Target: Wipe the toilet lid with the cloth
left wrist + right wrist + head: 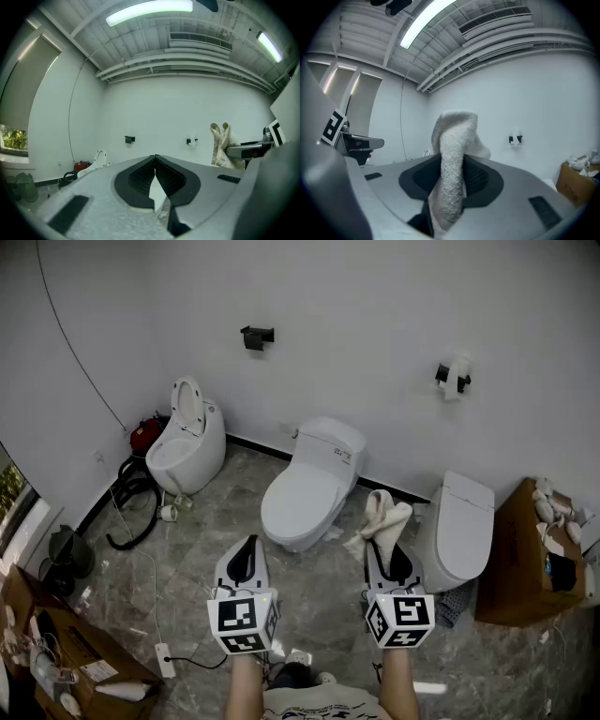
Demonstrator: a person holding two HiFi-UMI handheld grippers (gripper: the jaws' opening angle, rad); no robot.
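Cloth (384,517), soft and probably light, flopped center-right, clenched mid-fold by your right gripper (384,554); your left gripper (249,547) sat closed, empty.

ahead of left tool (247,545): bare floor (314,592), clear | beyond: middle toilet (302,501) | right of right tool (381,547): another toilet (461,531), cardboard box (517,554)

right gripper (382,549) grips cloth (385,516); left gripper (250,542) empty

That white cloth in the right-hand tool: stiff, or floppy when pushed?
Likely floppy: the cloth folds over itself above the right gripper. Its fluffy looped surface suggests it is light and unlikely to slip out. Pushed, it would probably bunch up.
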